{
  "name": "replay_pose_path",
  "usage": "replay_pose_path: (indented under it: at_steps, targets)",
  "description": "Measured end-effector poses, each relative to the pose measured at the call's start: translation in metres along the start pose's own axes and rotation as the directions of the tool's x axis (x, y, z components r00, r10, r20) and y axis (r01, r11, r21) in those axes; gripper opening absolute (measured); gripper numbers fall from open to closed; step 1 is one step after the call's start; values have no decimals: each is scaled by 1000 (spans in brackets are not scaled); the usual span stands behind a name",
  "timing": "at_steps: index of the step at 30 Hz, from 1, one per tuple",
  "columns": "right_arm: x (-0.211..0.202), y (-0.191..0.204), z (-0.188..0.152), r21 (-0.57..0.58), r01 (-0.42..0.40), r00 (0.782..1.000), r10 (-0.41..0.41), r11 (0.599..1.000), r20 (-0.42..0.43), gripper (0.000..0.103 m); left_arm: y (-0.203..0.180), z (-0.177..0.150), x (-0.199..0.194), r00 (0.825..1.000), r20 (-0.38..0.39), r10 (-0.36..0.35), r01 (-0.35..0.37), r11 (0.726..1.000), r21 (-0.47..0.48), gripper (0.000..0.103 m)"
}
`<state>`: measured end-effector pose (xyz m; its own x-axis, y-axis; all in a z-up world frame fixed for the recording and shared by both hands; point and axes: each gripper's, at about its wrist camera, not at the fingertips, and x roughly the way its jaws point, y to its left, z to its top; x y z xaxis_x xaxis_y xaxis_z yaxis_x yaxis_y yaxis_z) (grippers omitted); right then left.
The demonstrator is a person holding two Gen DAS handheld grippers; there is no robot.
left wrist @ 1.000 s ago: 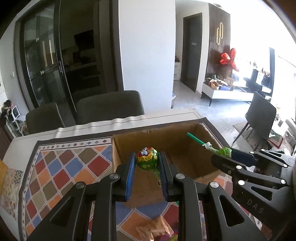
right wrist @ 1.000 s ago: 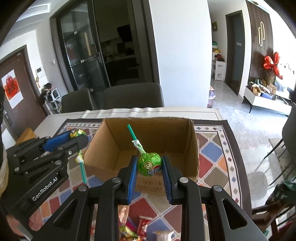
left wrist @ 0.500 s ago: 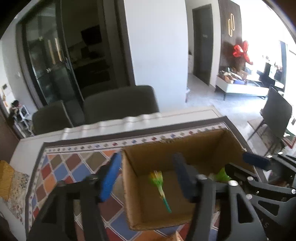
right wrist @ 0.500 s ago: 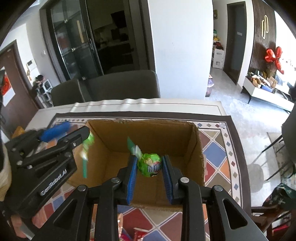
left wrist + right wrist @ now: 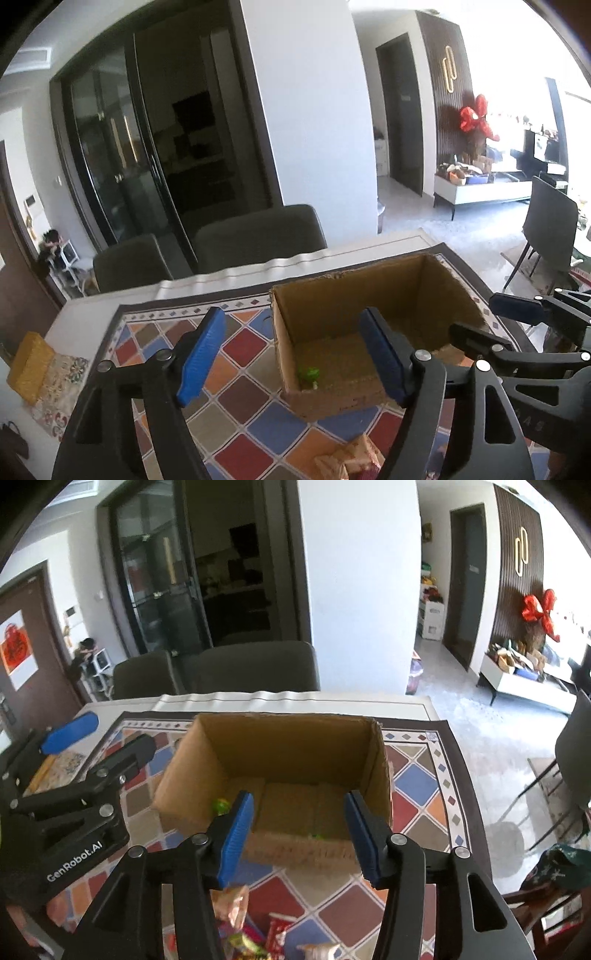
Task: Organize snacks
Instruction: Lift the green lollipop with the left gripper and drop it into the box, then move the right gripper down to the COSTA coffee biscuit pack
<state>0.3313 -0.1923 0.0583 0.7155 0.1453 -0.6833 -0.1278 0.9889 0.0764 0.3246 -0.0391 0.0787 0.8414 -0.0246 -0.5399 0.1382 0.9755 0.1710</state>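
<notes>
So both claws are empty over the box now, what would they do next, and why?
Probably draw back toward the snack packets on the mat's near edge and pick another. Both lollipops already lie in the box, and the left claw and right claw are opening with nothing between their pads.

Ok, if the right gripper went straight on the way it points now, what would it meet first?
Probably the cardboard box: the right gripper, jaws opening with nothing between them, points down at its near wall or the floor just behind it. Depth is hard to judge, so it might clear the rim and land inside.
</notes>
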Motion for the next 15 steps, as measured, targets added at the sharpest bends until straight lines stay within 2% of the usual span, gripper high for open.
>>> replay_pose_path:
  at_steps: [5,15]
  targets:
    - [-28,8,-23,2,-24,999,24,1000,42,52,5,-18,-32,999,7,-50,50,998,-36,77]
    - [-59,27,-66,2,-51,997,51,999,52,52,11,-68,-78,998,-13,-66,64,994,-88,78]
